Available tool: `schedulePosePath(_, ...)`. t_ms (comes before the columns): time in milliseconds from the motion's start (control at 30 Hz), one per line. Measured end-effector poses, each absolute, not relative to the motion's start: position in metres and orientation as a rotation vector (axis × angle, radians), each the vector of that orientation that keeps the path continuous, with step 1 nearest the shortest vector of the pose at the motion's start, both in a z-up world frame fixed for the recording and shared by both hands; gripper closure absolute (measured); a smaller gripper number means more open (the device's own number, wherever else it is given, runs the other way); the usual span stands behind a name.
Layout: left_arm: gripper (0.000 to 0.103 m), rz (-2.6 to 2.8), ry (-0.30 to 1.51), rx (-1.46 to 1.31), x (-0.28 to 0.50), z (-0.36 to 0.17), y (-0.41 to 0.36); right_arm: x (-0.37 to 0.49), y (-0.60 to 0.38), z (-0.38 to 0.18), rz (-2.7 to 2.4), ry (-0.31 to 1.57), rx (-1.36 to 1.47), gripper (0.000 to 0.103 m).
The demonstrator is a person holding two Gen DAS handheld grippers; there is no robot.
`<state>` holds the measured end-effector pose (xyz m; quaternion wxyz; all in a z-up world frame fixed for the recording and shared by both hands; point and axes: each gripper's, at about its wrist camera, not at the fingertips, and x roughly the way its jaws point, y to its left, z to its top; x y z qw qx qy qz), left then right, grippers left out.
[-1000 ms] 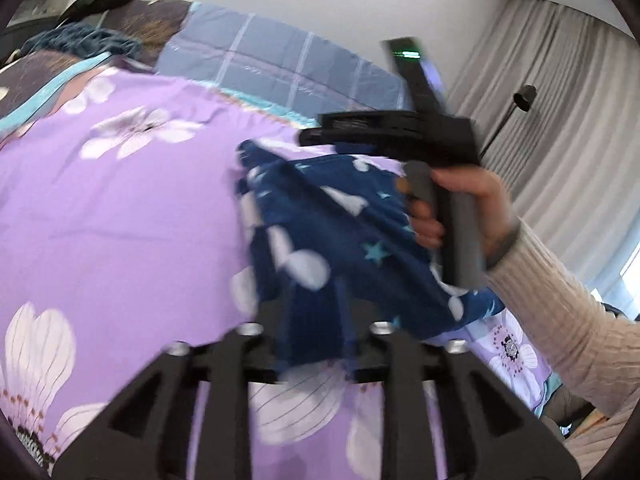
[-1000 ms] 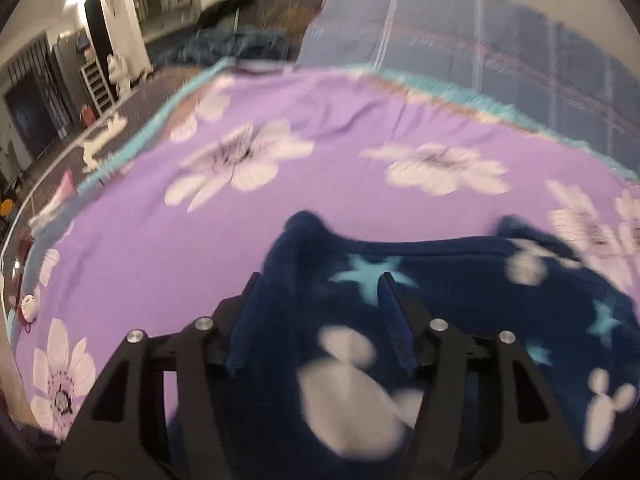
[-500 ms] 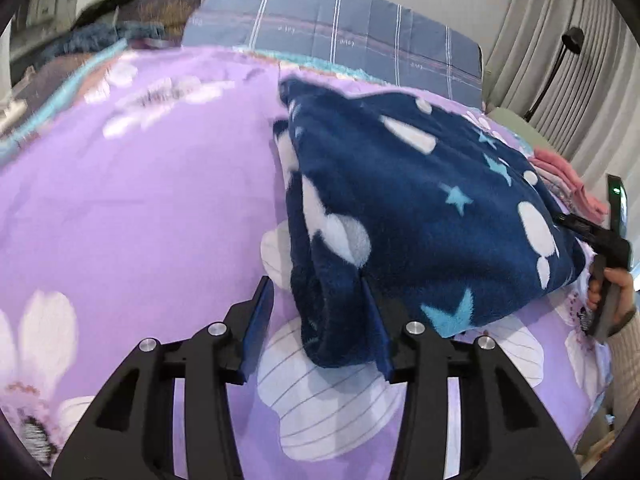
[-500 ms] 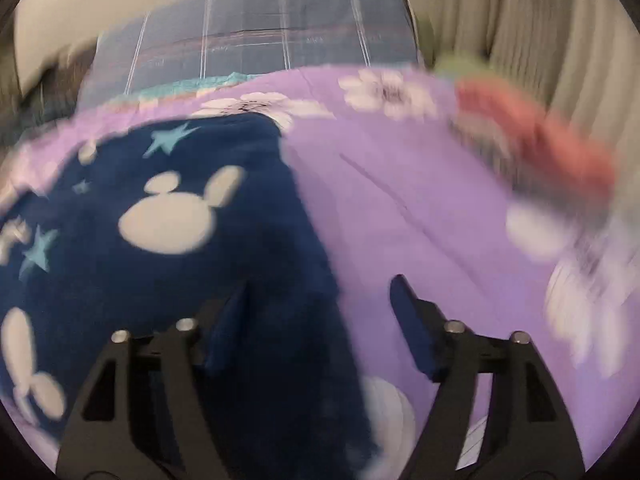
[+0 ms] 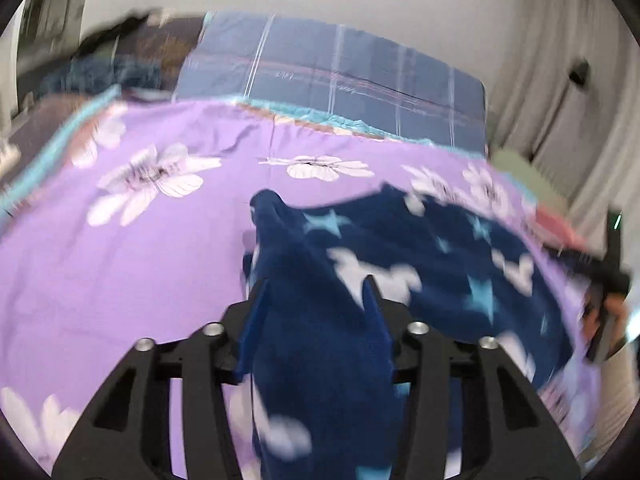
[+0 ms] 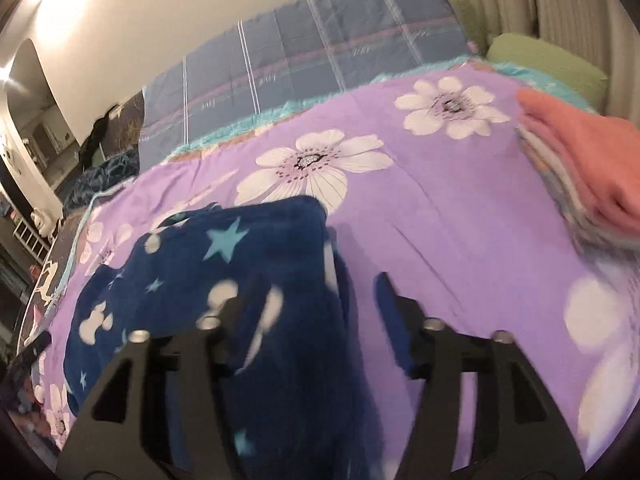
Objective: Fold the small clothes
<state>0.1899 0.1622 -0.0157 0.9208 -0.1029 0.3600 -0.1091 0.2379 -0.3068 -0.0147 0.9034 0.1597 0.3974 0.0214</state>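
Lower centre of both views: navy star-print garment on purple floral bedspread. Left gripper jaws, just opening, straddle a bunched fold. Right gripper, just narrowing, gapes over the garment's edge.

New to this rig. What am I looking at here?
No robot: a person holds a two-finger gripper in each hand, each with a camera looking along its fingers. One picture is from the left gripper, the other from the right gripper. A purple flowered bedspread carries a navy star-print garment and a pink folded pile. The left jaws have just been opening with the garment between them; grip unclear. The right jaws have just been closing and stand open at the garment's edge.
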Motion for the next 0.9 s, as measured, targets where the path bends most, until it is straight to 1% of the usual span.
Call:
schedulePosePath(100, 0.043, -0.162, 0.798, -0.206, 0.238, -0.022, 0.174, 0.279, -0.319, -0.028, 0.075, 0.897, 0.378, 0.039)
schedulePosePath(167, 0.04, -0.123, 0.863, -0.191, 0.27, -0.035, 0.18, 0.301, -0.323, -0.041, 0.106, 0.936, 0.424, 0.037)
schedulePosePath(200, 0.04, -0.114, 0.891, -0.197, 0.281, -0.041, 0.182, 0.311, -0.324, -0.048, 0.123, 0.955, 0.452, 0.035)
schedulePosePath(267, 0.04, -0.124, 0.954, -0.225, 0.306, -0.055, 0.183, 0.326, -0.325, -0.058, 0.175, 0.981, 0.49, 0.035)
schedulePosePath(300, 0.043, -0.128, 0.966, -0.238, 0.313, -0.059, 0.184, 0.331, -0.323, -0.06, 0.199, 0.979, 0.488, 0.048)
schedulePosePath(333, 0.075, -0.145, 0.966, -0.248, 0.32, -0.062, 0.183, 0.334, -0.32, -0.058, 0.219, 0.971, 0.468, 0.087)
schedulePosePath(367, 0.099, -0.182, 0.953, -0.25, 0.323, -0.062, 0.18, 0.333, -0.317, -0.051, 0.242, 0.947, 0.442, 0.091)
schedulePosePath(400, 0.097, -0.174, 0.928, -0.237, 0.323, -0.058, 0.178, 0.327, -0.316, -0.043, 0.239, 0.901, 0.42, 0.092)
schedulePosePath(433, 0.097, -0.144, 0.819, -0.191, 0.312, -0.046, 0.173, 0.319, -0.314, -0.032, 0.247, 0.839, 0.384, 0.092)
schedulePosePath(500, 0.097, -0.138, 0.67, -0.098, 0.295, -0.029, 0.164, 0.301, -0.312, -0.008, 0.233, 0.73, 0.308, 0.092)
schedulePosePath(567, 0.096, -0.141, 0.667, -0.05, 0.296, -0.031, 0.159, 0.302, -0.312, -0.005, 0.156, 0.71, 0.243, 0.091)
schedulePosePath(600, 0.096, -0.138, 0.691, -0.042, 0.301, -0.036, 0.158, 0.307, -0.311, -0.01, 0.123, 0.73, 0.225, 0.088)
schedulePosePath(633, 0.095, -0.121, 0.742, -0.022, 0.309, -0.048, 0.156, 0.319, -0.308, -0.024, 0.06, 0.797, 0.19, 0.078)
schedulePosePath(667, 0.095, -0.099, 0.781, 0.009, 0.314, -0.059, 0.153, 0.326, -0.305, -0.037, 0.006, 0.85, 0.147, 0.076)
schedulePosePath(733, 0.086, -0.06, 0.813, 0.051, 0.314, -0.071, 0.15, 0.326, -0.301, -0.049, -0.057, 0.883, 0.082, 0.076)
schedulePosePath(767, 0.084, -0.056, 0.816, 0.048, 0.312, -0.073, 0.152, 0.319, -0.302, -0.049, -0.06, 0.868, 0.075, 0.076)
schedulePosePath(800, 0.069, -0.046, 0.809, 0.041, 0.309, -0.072, 0.155, 0.308, -0.303, -0.044, -0.066, 0.837, 0.079, 0.073)
schedulePosePath(833, 0.059, -0.027, 0.79, 0.034, 0.301, -0.067, 0.161, 0.295, -0.304, -0.038, -0.07, 0.809, 0.08, 0.067)
schedulePosePath(867, 0.058, -0.025, 0.774, 0.031, 0.295, -0.061, 0.164, 0.284, -0.305, -0.033, -0.069, 0.787, 0.078, 0.064)
schedulePosePath(900, 0.058, -0.033, 0.761, 0.031, 0.288, -0.054, 0.165, 0.268, -0.305, -0.025, -0.071, 0.753, 0.067, 0.058)
